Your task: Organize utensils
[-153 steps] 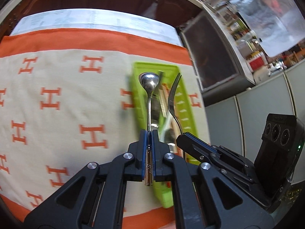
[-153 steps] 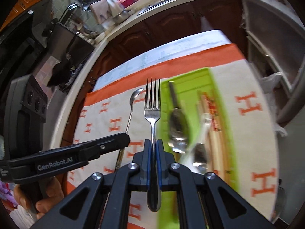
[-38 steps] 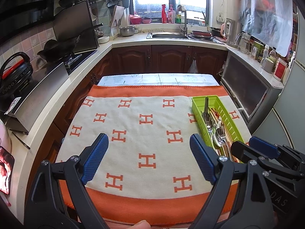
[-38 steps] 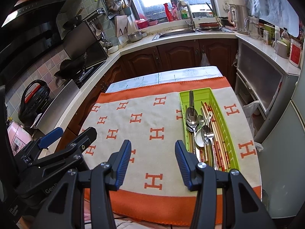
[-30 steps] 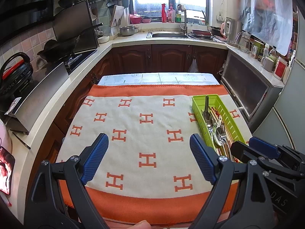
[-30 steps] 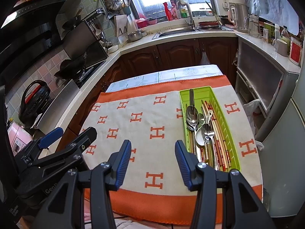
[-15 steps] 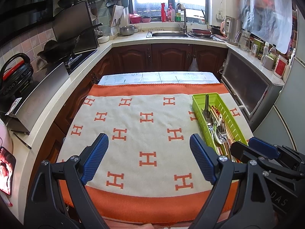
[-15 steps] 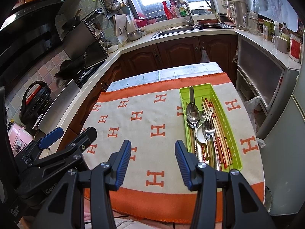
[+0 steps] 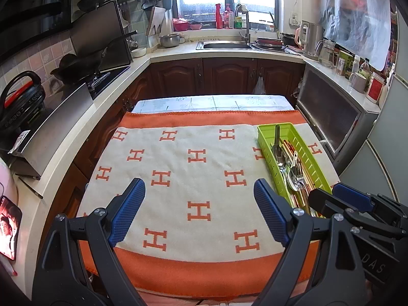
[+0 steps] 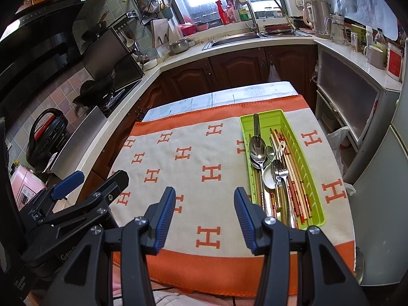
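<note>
- The left gripper [image 9: 199,211] hangs over the near part of the table with its blue-padded fingers [image 9: 127,207] spread wide and nothing between them.
- The right gripper [image 10: 204,219] is likewise spread apart and empty, held above the near orange border of the cloth [image 10: 193,158].
- The green tray [image 10: 312,173] lies lengthwise on the right side of the cloth, its long right wall near the table's right edge.
- Inside the tray the utensils lie along its length: a large spoon [image 10: 257,150] toward the left wall, a fork [image 10: 280,172] in the middle, chopsticks [image 10: 293,170] on the right, and a white spoon [image 10: 269,177] partly under the metal pieces.
- The cloth left of the tray is bare, a wide flat area reaching to the left edge of the table.
- Beyond the far orange border a strip of pale tablecloth [image 9: 211,102] shows, and past it dark wooden cabinets [image 9: 229,76] stand across a narrow aisle.
- A grey cabinet [image 9: 329,117] stands close off the table's right side; a counter with a stove [image 9: 107,76] runs along the left.
- The cloth carries a repeated orange "H" pattern.
- The right gripper's body, seen in the left wrist view, reads "DAS"; the left gripper's body, in the right wrist view, shows "Gen", the rest hidden.
</note>
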A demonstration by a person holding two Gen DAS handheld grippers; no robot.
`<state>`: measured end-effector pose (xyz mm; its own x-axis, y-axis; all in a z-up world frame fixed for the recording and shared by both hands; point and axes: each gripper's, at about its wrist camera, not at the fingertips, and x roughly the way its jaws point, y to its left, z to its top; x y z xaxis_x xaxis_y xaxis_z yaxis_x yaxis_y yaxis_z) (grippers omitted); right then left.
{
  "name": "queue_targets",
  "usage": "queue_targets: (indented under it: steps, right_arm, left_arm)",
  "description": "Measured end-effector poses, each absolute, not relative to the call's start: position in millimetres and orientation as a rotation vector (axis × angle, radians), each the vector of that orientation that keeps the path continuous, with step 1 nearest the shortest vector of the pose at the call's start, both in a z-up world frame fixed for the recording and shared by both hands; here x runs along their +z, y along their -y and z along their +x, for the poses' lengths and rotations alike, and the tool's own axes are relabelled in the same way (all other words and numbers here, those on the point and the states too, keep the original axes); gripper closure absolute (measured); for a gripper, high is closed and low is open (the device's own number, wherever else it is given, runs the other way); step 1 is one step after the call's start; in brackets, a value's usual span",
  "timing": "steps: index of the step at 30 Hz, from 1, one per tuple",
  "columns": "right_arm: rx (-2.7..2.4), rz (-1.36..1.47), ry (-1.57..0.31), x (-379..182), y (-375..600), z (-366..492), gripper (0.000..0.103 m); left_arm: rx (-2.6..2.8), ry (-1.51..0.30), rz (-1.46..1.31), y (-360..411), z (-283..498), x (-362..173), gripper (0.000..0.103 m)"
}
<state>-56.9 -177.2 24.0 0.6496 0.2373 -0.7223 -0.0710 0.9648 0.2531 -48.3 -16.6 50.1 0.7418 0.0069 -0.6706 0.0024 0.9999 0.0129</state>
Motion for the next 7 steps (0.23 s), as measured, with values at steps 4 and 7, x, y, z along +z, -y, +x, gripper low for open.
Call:
queue_targets:
  steps: [4,7]
  right_arm:
    - [0.175,0.212,-0.846,24.0,177.8,-56.8,0.055]
    - [0.174,0.212,-0.847,24.1,178.1,-56.2,0.055]
  left_arm:
    - [0.002,-0.741,0.013,9.8,-52.0,48.3,0.017]
    - [0.001,-0.74,0.014,9.0,-51.0,48.1,0.017]
